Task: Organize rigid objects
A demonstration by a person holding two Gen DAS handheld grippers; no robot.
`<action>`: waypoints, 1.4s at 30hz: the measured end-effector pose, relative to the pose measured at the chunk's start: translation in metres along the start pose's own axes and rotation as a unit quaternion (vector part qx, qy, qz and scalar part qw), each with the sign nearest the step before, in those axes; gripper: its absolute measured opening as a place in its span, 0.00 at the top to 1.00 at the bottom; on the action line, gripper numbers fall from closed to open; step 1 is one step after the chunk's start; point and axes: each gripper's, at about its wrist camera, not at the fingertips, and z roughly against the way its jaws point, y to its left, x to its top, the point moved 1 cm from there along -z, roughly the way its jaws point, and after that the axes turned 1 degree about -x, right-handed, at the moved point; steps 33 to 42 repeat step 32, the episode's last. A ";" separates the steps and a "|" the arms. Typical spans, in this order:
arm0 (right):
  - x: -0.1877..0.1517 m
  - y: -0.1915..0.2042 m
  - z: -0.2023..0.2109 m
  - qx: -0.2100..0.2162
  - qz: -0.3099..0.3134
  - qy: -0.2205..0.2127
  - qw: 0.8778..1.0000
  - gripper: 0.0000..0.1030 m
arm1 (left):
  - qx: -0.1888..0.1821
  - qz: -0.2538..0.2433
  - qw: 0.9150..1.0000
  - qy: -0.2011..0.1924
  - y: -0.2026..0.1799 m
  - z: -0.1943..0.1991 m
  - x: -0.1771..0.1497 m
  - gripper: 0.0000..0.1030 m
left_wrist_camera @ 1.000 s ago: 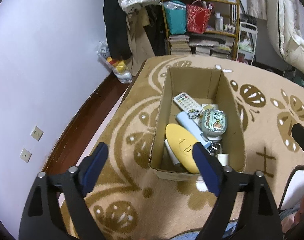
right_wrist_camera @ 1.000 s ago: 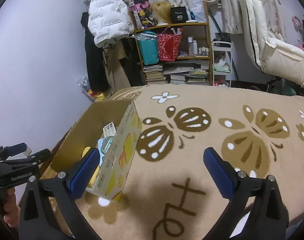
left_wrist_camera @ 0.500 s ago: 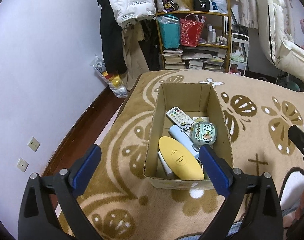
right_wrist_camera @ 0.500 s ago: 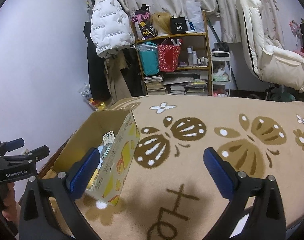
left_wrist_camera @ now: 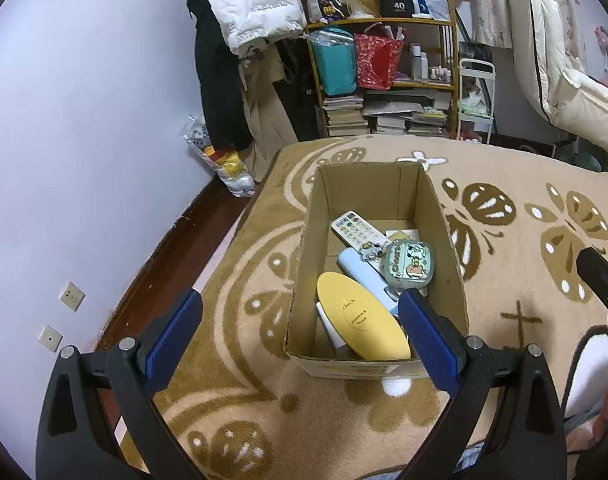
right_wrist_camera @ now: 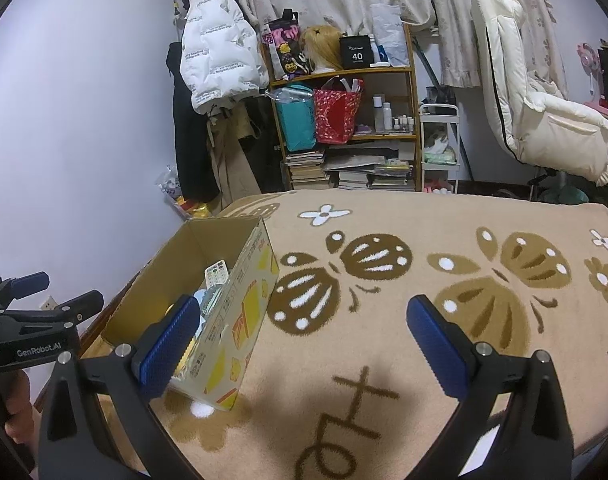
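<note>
An open cardboard box [left_wrist_camera: 310,236] stands on the patterned blanket and also shows in the right wrist view [right_wrist_camera: 240,312]. Inside lie a white remote [left_wrist_camera: 354,231], a yellow oval case [left_wrist_camera: 360,318], a pale blue tube [left_wrist_camera: 362,266] and a green cartoon pouch [left_wrist_camera: 409,261]. My left gripper [left_wrist_camera: 300,328] is open and empty, held above the box's near end. My right gripper [right_wrist_camera: 304,334] is open and empty, above the blanket to the right of the box. The remote [right_wrist_camera: 217,273] shows over the box rim in the right wrist view.
The tan blanket [right_wrist_camera: 424,280] with brown butterfly patterns covers the bed. A bookshelf [right_wrist_camera: 344,128] with bags and books, hanging coats [right_wrist_camera: 216,56] and a cream chair [right_wrist_camera: 544,116] stand behind. A wall [left_wrist_camera: 84,160] and dark floor strip [left_wrist_camera: 176,256] lie left of the bed.
Both grippers have pulled back and up from the box, so it looks smaller and farther. The box's contents have not moved. Both stay open.
</note>
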 end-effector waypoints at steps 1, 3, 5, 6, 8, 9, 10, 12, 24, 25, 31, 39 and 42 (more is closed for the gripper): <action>0.000 0.000 0.000 0.000 -0.001 -0.002 1.000 0.00 | 0.000 -0.001 1.000 0.001 0.000 0.000 0.000 0.05; -0.002 -0.002 0.001 0.000 -0.001 -0.004 1.000 0.00 | 0.002 -0.004 1.000 -0.002 -0.001 0.001 0.000 0.05; -0.002 -0.003 0.001 -0.001 -0.002 -0.002 1.000 0.00 | 0.001 -0.005 1.000 -0.004 -0.001 0.002 0.001 0.05; -0.002 -0.002 0.001 -0.001 -0.002 -0.002 1.000 0.00 | 0.002 -0.006 1.000 -0.005 -0.001 0.002 0.001 0.05; -0.002 -0.003 0.002 -0.001 -0.002 -0.003 1.000 0.00 | 0.001 -0.005 1.000 -0.004 -0.001 0.002 0.000 0.05; -0.003 -0.004 0.003 -0.001 -0.003 -0.003 1.000 0.00 | 0.001 -0.005 1.000 -0.004 -0.002 0.002 0.000 0.05; -0.002 -0.004 0.003 -0.001 -0.003 -0.003 1.000 0.00 | 0.001 -0.005 1.000 -0.004 -0.002 0.002 0.000 0.05; -0.002 -0.004 0.003 -0.002 -0.002 -0.002 1.000 0.00 | 0.002 -0.005 1.000 -0.005 -0.002 0.002 0.001 0.05; -0.002 -0.004 0.003 -0.003 -0.002 -0.003 1.000 0.00 | 0.003 -0.005 1.000 -0.005 -0.002 0.003 0.001 0.05; -0.002 -0.003 0.003 -0.003 -0.002 -0.003 1.000 0.00 | 0.003 -0.005 1.000 -0.005 -0.003 0.003 0.001 0.05; -0.004 -0.007 0.002 -0.004 -0.005 -0.001 1.000 0.00 | 0.001 -0.003 1.000 -0.002 -0.003 0.003 0.001 0.05; -0.003 -0.006 0.002 -0.004 -0.004 -0.001 1.000 0.00 | 0.002 -0.003 1.000 -0.002 -0.003 0.003 0.002 0.05; -0.003 -0.006 0.002 -0.004 -0.004 -0.001 1.000 0.00 | 0.002 -0.003 1.000 -0.002 -0.003 0.003 0.002 0.05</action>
